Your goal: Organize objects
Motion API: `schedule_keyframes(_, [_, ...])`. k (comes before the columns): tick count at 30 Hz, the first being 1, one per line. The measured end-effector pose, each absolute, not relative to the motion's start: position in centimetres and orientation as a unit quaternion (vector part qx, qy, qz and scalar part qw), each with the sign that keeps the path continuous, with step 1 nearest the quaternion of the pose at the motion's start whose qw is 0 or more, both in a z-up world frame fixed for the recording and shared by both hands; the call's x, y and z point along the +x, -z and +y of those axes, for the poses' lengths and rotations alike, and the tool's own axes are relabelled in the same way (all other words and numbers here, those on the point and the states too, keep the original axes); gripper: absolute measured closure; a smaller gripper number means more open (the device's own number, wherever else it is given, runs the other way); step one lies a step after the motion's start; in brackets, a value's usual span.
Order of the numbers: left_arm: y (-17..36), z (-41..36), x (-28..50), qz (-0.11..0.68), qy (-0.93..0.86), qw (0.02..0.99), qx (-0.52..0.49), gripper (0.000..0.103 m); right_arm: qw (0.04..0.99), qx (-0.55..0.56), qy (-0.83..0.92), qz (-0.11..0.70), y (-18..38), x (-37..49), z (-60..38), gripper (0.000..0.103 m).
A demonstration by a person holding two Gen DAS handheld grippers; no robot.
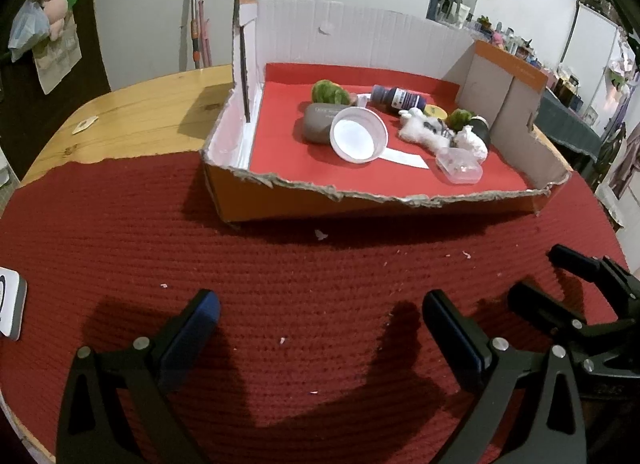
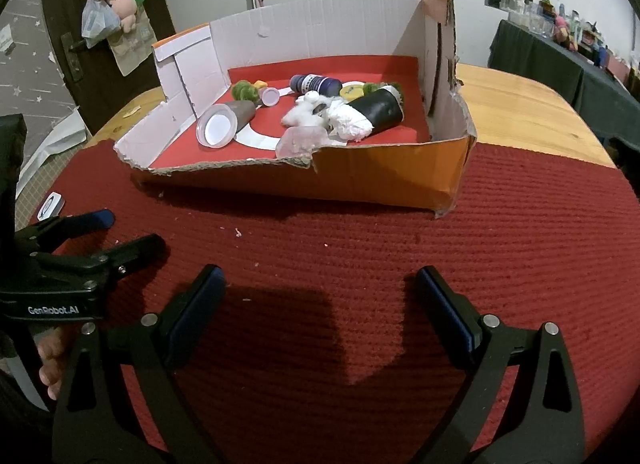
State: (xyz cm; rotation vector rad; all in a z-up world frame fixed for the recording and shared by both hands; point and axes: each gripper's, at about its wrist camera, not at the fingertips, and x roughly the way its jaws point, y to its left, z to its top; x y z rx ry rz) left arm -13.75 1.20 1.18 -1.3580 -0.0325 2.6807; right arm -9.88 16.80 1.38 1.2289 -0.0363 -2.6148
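A round wooden table (image 1: 136, 111) carries everything. A dark red woven mat (image 1: 304, 304) covers its near part, leaving bare wood at the far left and far right. On the mat sits a torn cardboard box (image 1: 360, 199), its far end reaching over the bare wood. A small white device (image 1: 12, 304) lies on the mat at the left edge. A small pale card (image 1: 85, 124) rests on the bare wood, well apart from the box
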Motion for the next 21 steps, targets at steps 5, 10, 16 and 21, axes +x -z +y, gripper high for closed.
schedule_keyframes(5, [-1.04,1.45,-13.74,-0.003,-0.891,0.063,-0.450,0.000,0.127,0.423,0.897,-0.014,-1.38,-9.94,16.82,0.003])
schedule_keyframes(10, [-0.94,1.42,-13.71,-0.006,-0.891,0.064,-0.450,0.000,0.131,0.422,0.897,-0.021,-1.38,-9.94,17.02,0.003])
schedule_keyframes(16, [-0.97,1.26,-13.65,-0.006,-0.891,0.064,-0.449,0.000,0.131,0.423,0.896,-0.019,-1.34,-9.97,17.00,0.002])
schedule_keyframes(21, [-0.99,1.15,-13.62,-0.007,-0.891,0.065,-0.449,0.000,0.131,0.424,0.896,-0.016,-1.34,-9.96,16.92,0.001])
